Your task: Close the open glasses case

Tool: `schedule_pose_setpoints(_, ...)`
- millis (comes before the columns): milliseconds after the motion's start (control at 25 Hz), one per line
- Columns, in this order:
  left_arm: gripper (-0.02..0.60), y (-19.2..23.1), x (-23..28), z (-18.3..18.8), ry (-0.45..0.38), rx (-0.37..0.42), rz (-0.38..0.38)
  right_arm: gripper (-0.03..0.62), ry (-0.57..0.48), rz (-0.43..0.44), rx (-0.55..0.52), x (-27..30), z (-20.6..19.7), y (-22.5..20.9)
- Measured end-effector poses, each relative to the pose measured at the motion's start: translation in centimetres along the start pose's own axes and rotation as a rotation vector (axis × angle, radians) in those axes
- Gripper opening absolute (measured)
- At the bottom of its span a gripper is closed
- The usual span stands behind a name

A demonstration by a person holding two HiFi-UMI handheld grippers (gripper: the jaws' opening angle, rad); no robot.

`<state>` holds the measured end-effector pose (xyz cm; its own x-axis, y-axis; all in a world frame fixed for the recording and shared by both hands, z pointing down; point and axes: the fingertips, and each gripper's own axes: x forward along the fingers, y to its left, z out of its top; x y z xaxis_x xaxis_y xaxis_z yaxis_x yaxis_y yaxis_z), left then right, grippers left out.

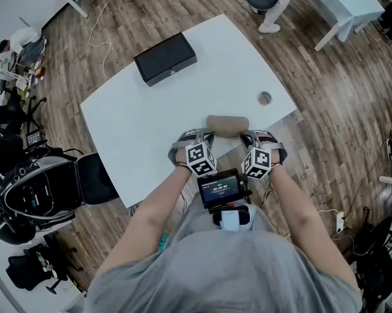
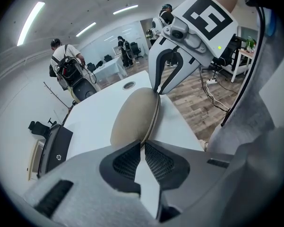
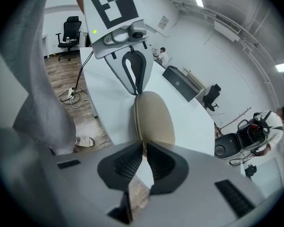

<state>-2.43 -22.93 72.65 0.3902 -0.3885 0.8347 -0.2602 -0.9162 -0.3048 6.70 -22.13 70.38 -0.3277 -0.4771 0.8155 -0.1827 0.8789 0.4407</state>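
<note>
A tan glasses case [image 1: 227, 124] lies at the near edge of the white table [image 1: 150, 122], its two halves together along a thin seam. My left gripper [image 1: 205, 135] holds its left end and my right gripper [image 1: 247, 136] its right end. In the left gripper view the jaws [image 2: 142, 143] pinch the tapered end of the case [image 2: 134, 117] across the seam, with the right gripper [image 2: 172, 56] at the far end. The right gripper view mirrors this: the jaws [image 3: 144, 144] close on the case [image 3: 156, 117], and the left gripper [image 3: 132, 70] is beyond it.
A black box [image 1: 165, 58] sits at the table's far side. A small round metal insert [image 1: 264, 98] is set in the tabletop to the right. Office chairs [image 1: 45, 188] stand left of the table, cables lie on the wood floor, and people are at the room's far side.
</note>
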Motion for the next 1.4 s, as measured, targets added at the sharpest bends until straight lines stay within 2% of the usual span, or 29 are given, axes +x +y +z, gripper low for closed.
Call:
schedule_pose_setpoints(840,0.044,-0.1,0.4,-0.3,0.017,0.005,-0.005,0.034,-0.004,-0.021,-0.013,1.0,-0.7,0.4)
schedule_pose_setpoints(1040,0.044,-0.2,0.4,-0.4,0.022,0.01,-0.005,0.034,0.007,0.002,-0.041,0.5,0.2,0.8)
schedule_pose_setpoints(1400,0.044,-0.1,0.5,-0.2,0.027,0.014,-0.006,0.032,0.0,-0.01,-0.036,0.5,0.6,1.1)
